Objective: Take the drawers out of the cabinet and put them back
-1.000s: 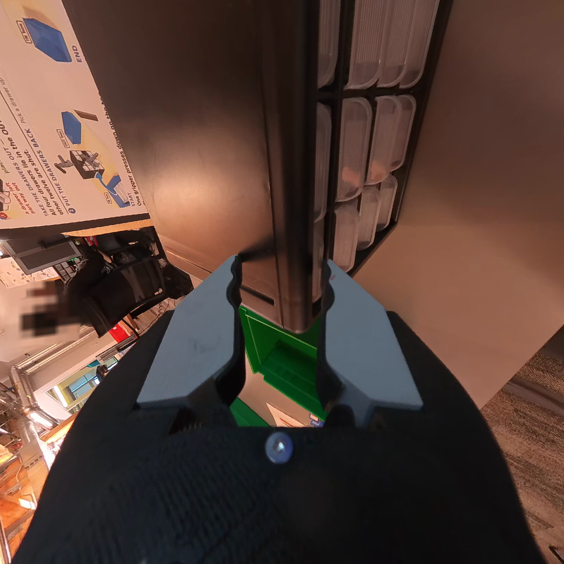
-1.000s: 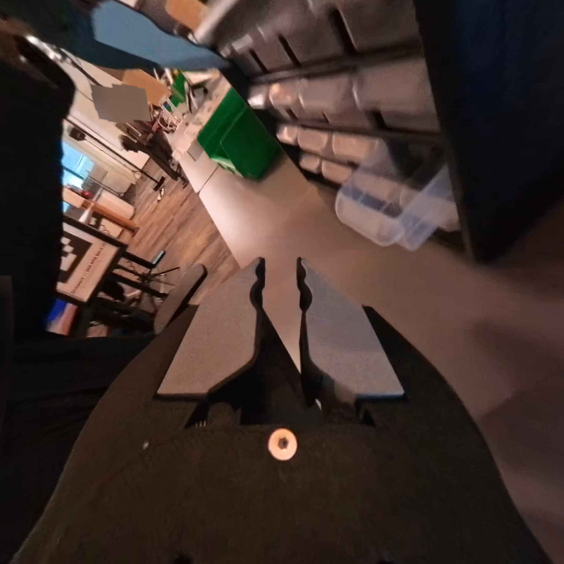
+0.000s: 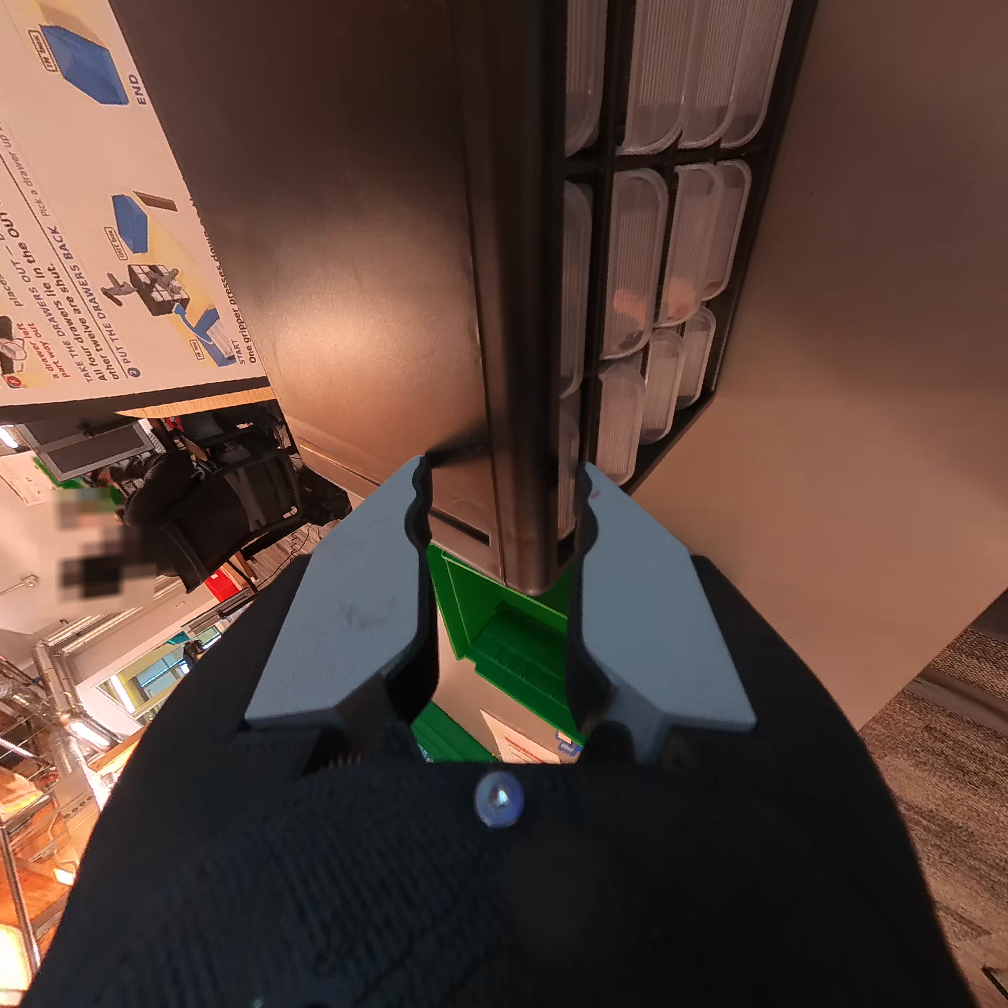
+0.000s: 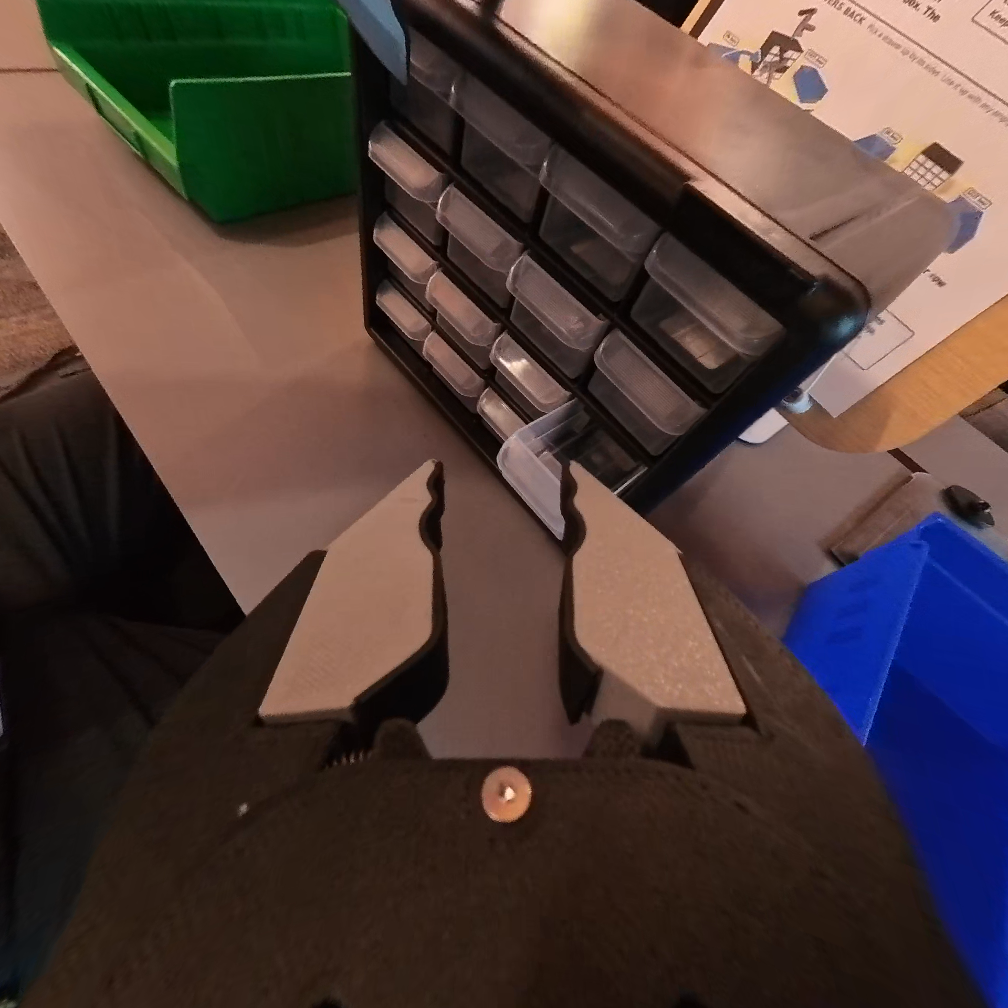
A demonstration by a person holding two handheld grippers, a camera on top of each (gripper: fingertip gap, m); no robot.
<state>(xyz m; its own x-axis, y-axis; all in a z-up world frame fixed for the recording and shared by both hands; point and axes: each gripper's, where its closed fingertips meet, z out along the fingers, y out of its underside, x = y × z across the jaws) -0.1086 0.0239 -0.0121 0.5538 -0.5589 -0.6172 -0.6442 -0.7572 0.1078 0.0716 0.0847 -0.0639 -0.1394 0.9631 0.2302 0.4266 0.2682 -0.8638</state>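
The black cabinet [image 3: 354, 218] with its small clear drawers [image 3: 643, 262] stands on the table. My left gripper [image 3: 499, 480] is shut on the cabinet's top front edge at a corner. One of its fingers [image 4: 382, 33] shows at that corner in the right wrist view. There the cabinet [image 4: 834, 311] faces me with its drawers in rows. One clear drawer [image 4: 537, 469] in the bottom row sticks partly out. My right gripper [image 4: 502, 491] is open and empty just in front of that drawer, its right finger close beside the drawer's front.
A green bin [image 4: 218, 109] stands left of the cabinet and also shows in the left wrist view [image 3: 507, 643]. A blue bin [image 4: 900, 627] is at the right. A printed sheet [image 4: 873, 82] stands behind the cabinet. The grey table [image 4: 245, 354] drops off at my left.
My right gripper has swung round from a tilted side view to face the cabinet front near the pulled-out drawer, and its jaws have opened wider. The left gripper has not moved.
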